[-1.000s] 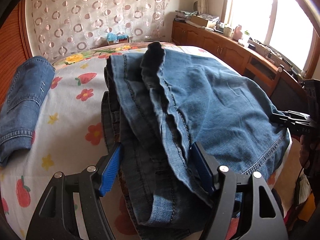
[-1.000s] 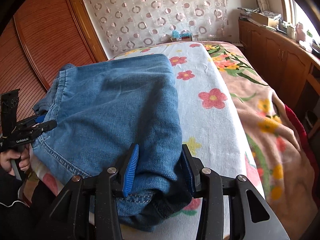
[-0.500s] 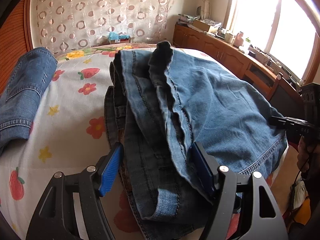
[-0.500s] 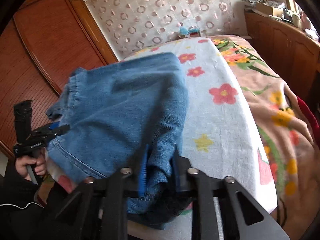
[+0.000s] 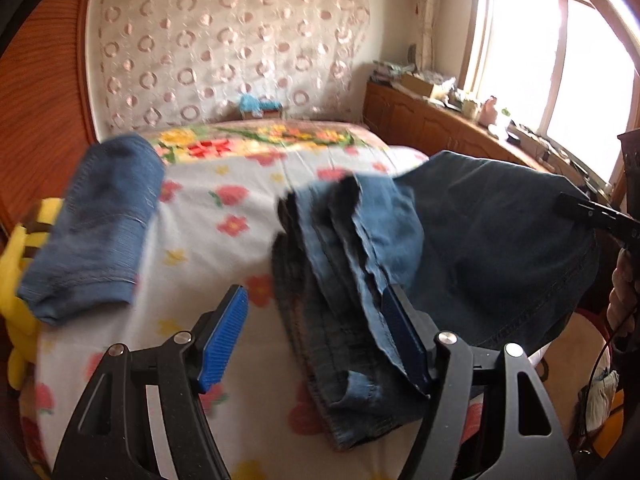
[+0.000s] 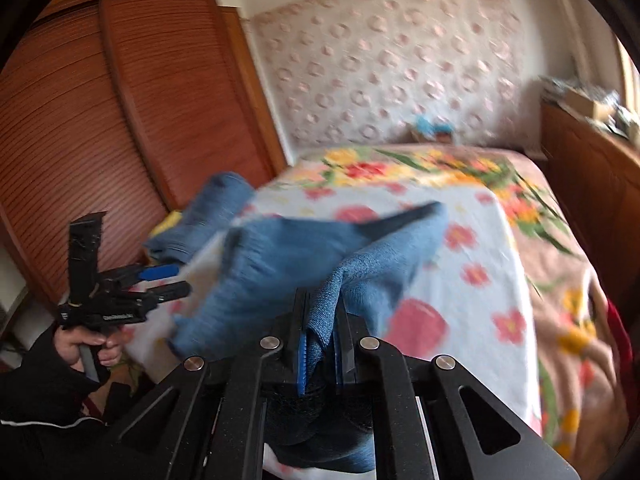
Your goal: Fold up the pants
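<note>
1. Our right tongs (image 6: 320,350) are closed tight on a fold of the pants (image 6: 288,268), lifting that side off the bed (image 6: 492,280); in the left wrist view the raised denim hangs dark at about 3 o'clock.
2. Our left tongs (image 5: 316,340) stand wide open with the layered edge of the pants (image 5: 344,280) between the blue pads. The cloth lies against the right pad, but nothing is clamped, so this side holds nothing.
3. The pants sit at the near edge of the bed, bunched in several layers. They look already doubled at least once, judging by the stacked seams.
4. Another piece of folded denim (image 5: 96,236) lies at 9 o'clock in the left view, well apart from the pair we are handling, beside a yellow toy (image 5: 20,264).
5. What seems left: carry the lifted side over, lay it flat, and smooth the bundle. We judge the task to be past halfway but not finished, since the layers lie uneven.
</note>
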The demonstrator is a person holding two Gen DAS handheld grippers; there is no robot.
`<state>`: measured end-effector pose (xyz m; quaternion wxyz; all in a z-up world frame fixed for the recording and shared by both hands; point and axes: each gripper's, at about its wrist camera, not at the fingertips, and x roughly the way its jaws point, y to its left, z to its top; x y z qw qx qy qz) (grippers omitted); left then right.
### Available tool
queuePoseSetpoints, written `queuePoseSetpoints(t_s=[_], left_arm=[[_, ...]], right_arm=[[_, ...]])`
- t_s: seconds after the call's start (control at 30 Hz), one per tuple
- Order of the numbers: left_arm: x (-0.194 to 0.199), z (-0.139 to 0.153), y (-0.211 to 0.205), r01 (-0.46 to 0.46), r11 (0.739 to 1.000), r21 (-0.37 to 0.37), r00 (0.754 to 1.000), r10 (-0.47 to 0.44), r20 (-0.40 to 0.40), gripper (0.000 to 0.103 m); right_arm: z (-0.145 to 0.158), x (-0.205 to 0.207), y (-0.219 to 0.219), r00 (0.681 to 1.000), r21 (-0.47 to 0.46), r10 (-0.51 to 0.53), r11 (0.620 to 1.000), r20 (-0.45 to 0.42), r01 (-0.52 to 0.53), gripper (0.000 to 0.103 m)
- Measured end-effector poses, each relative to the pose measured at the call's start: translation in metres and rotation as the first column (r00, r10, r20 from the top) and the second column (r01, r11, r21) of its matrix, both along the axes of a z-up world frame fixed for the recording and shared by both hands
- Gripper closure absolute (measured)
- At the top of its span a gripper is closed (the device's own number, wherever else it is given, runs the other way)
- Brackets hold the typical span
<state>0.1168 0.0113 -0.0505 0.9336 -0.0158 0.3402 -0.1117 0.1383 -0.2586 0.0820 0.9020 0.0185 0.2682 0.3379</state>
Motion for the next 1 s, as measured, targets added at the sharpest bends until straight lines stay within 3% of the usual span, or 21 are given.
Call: queuePoseSetpoints(t_s=[0.27,0.53,0.67,0.83,1.0], left_arm=[[-0.026,0.034,0.041,-0.076,0.997,0.028,0.995,0.074,0.060,0.032],[-0.038,0.040,0.069,-0.142,0.990,0.010,0.988,0.141,0.069,0.032],[-0.036,0.037,0.075,-0.160,0.987,0.001,0.985,0.159,0.062,0.032],[-0.034,0.032,0.072,-0.156,0.988,0.001,0.986,0.155,0.053,0.032],[-0.030,0.027,0.062,-0.125,0.992,-0.001,0.991,0.125,0.044,0.032]], right_arm=[[0.002,-0.010,0.084,0.984,-0.010,0.176,0.984,0.016,-0.176,0.094],[-0.043,-0.018,0.146,0.943,-0.059,0.314,0.945,-0.105,-0.321,0.095],[-0.057,-0.006,0.161,0.943,-0.107,0.302,0.942,-0.138,-0.317,0.092],[-0.033,-0.009,0.154,0.953,-0.074,0.286,0.953,-0.103,-0.294,0.067],[-0.008,-0.010,0.136,0.976,-0.089,0.216,0.972,-0.032,-0.218,0.063]])
